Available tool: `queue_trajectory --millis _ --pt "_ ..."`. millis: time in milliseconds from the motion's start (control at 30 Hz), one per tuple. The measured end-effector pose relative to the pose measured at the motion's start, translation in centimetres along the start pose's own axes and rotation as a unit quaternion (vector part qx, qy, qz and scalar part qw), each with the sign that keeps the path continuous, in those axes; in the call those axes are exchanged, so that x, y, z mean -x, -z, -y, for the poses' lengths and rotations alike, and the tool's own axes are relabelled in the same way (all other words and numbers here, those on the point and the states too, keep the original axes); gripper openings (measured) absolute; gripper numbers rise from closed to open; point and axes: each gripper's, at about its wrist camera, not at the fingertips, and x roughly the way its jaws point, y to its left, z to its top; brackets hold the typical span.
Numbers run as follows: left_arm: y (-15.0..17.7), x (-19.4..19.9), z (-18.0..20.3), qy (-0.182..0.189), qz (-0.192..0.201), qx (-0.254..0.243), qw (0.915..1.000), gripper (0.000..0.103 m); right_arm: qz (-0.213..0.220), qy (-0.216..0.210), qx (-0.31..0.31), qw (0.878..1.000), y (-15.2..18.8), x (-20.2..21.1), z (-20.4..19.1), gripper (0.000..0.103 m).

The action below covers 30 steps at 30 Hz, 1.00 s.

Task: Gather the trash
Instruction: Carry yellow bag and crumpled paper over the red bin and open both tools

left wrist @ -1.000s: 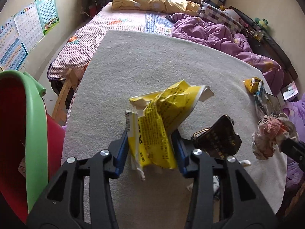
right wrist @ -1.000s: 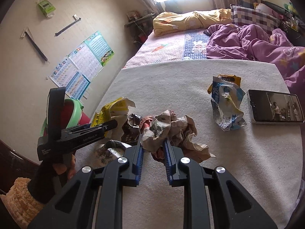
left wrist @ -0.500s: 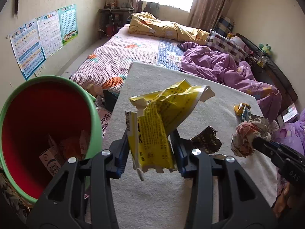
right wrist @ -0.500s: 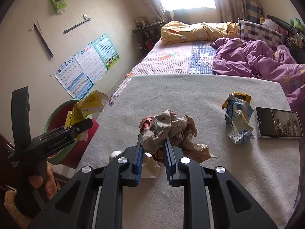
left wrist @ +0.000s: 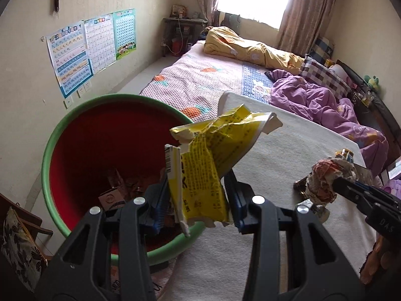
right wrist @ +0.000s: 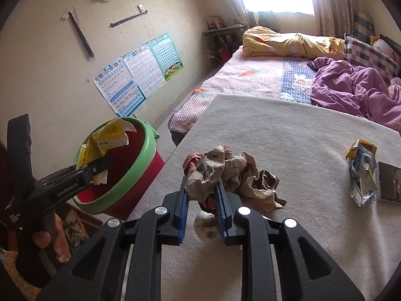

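Two pieces of trash are in hand, neither dropped yet. A torn, creased yellow wrapper (left wrist: 200, 173) with black print is pinched in the left claw (left wrist: 198, 200), held over the near rim of the red bin (left wrist: 47, 155), which has a green rim and already holds some scraps. A crumpled brownish paper wad (right wrist: 215, 173) is clamped in the right claw (right wrist: 201, 198) above the table (right wrist: 288, 140). Left on the table, by my reckoning: a dark wrapper (right wrist: 269, 178), a small white scrap (right wrist: 206, 227) and a blue packet (right wrist: 362, 173) beside a phone (right wrist: 389, 183).
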Motion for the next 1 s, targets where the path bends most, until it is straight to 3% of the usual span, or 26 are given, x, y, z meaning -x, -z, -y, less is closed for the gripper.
queue_trajectory --millis 267,1000 --pt "-0.6 0.9 -2.9 -0.036 0.014 0.016 0.9991 0.04 -0.005 -0.021 0.022 1.0 -0.7 -1.4 -2.6 0.021" --pt "-1.1 -0.3 -5.1 -0.055 0.011 0.026 0.9981 0.04 -0.026 -0.054 0.051 0.997 -1.5 -4.3 -5.4 0.02"
